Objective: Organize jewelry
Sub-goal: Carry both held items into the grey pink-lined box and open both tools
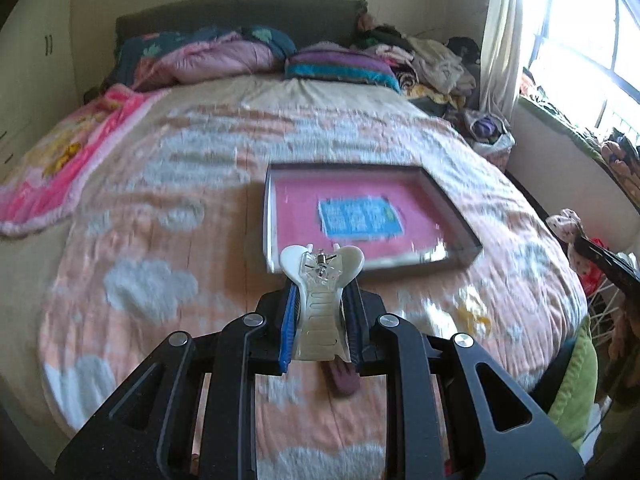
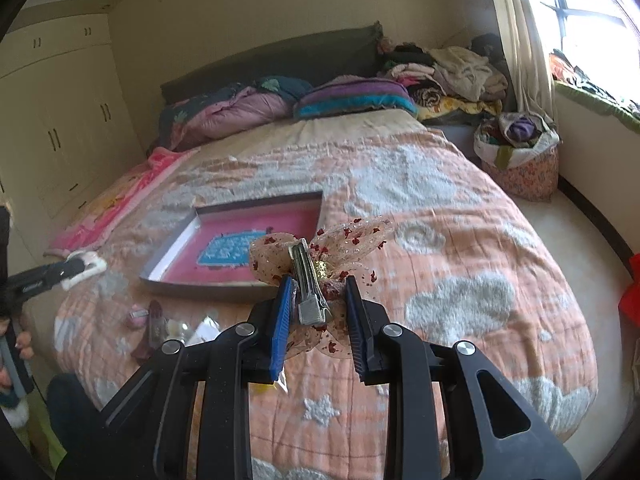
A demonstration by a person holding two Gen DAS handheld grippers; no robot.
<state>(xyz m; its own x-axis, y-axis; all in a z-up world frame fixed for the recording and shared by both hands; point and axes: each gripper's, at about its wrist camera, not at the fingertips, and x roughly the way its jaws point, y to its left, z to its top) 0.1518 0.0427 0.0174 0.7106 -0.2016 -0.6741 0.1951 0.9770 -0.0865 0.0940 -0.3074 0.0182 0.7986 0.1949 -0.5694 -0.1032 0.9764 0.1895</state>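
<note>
Presently, left gripper [image 1: 320,312] clamps a cream plastic claw clip [image 1: 320,288], right gripper [image 2: 318,312] clamps a sheer red-sequinned bow clip [image 2: 320,256], both carried, seemingly for deposit, toward the dark-rimmed pink-lined tray [image 1: 460,216] at mid-frame.

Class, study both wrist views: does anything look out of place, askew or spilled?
Yes. Small accessories lie scattered loose on the bedspread outside the tray, which sits askew. Both grippers hold hair clips above the bed.

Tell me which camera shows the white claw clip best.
The left wrist view: the white claw clip sits sharp and close, gripped by the left gripper. The right wrist view shows it only small and blurred at the left edge.
</note>
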